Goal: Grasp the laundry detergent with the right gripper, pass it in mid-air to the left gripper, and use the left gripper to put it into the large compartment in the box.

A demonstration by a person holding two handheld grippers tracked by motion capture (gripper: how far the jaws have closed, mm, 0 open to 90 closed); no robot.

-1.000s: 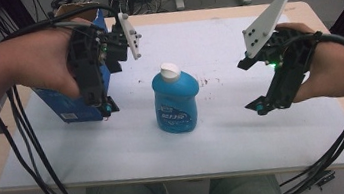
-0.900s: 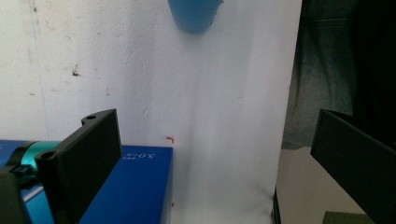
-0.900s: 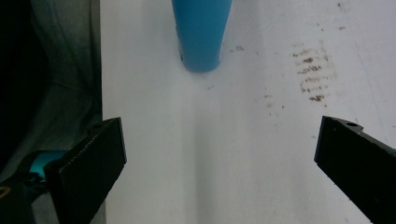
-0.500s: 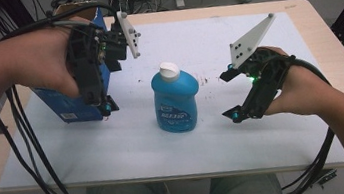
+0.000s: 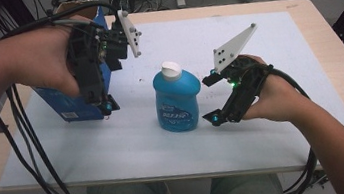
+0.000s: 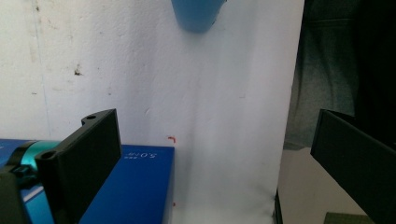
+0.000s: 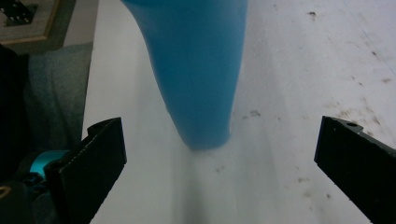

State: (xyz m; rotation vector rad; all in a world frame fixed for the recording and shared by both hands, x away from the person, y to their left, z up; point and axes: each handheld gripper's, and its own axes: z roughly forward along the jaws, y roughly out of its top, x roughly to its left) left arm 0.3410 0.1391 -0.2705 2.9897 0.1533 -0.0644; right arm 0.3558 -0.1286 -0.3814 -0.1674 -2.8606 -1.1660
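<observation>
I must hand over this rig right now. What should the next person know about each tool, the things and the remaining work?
Left tool: open, over the blue box at the left of the white mat; one jaw is over the box, nothing gripped.
Right tool: open, just right of the blue bottle, aimed at it, not touching.
The bottle stands upright mid-mat, white cap on.
Done: nothing gripped yet.
Left: probably close the right tool on the bottle.
</observation>
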